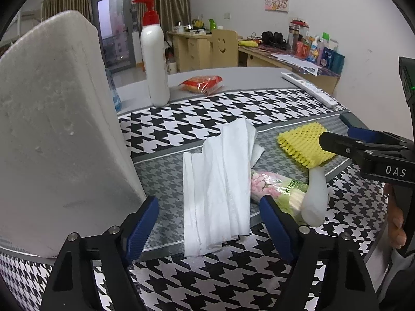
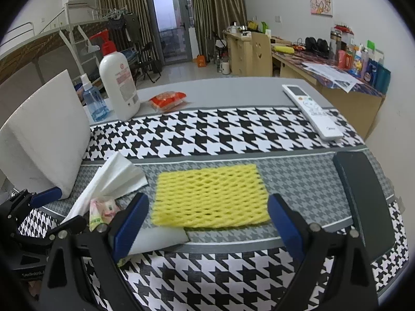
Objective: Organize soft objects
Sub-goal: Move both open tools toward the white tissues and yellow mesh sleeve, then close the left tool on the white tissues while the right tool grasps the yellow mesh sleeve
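2 grippers open: left gripper [image 1: 208, 223] straddles white tissue [image 1: 216, 186]; right gripper [image 2: 207, 220] flanks yellow foam net [image 2: 210, 197].

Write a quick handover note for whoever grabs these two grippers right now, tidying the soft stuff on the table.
Left gripper: open, straddling the white tissue, not pinching it.
Right gripper: open, poised over the yellow foam net, holding nothing.
The floral tissue pack lies between tissue and net; the white foam block stands at left.
Done: nothing visibly gathered yet.
Left: pick up the tissue, net and pack, and group them.
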